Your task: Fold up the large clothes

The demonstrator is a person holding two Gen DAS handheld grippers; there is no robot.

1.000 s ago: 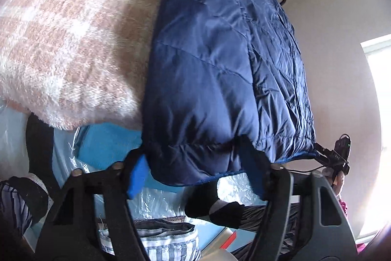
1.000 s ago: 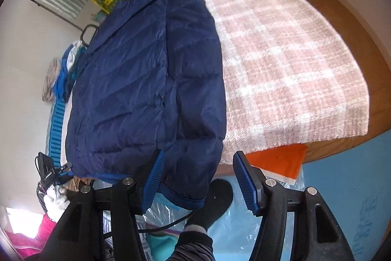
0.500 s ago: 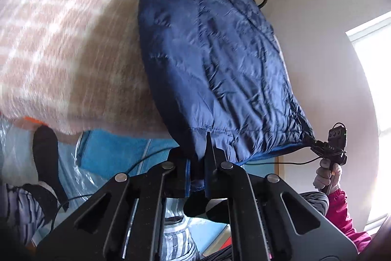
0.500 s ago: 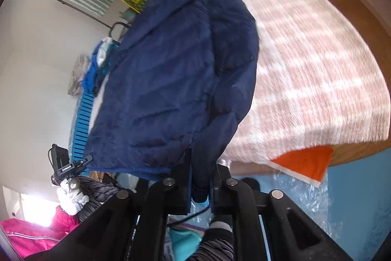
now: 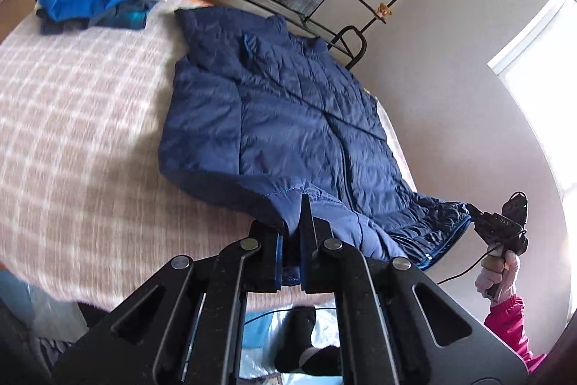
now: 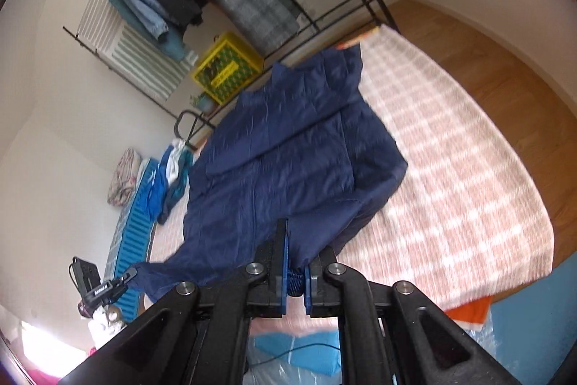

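Left wrist view: the left gripper [image 5: 293,240] is clamped on the hem of the navy quilted jacket [image 5: 288,118], which lies spread across the pink checked blanket [image 5: 72,139]. Right wrist view shows the right gripper [image 6: 296,273] pinching the jacket's lower corner, lifted and folded.

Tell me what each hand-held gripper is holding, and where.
Both grip the navy puffer jacket by its lifted bottom hem: left hand-held gripper at one corner, right hand-held gripper at the other.

Navy quilted jacket [image 5: 295,128] spread on bed, hem lifted.
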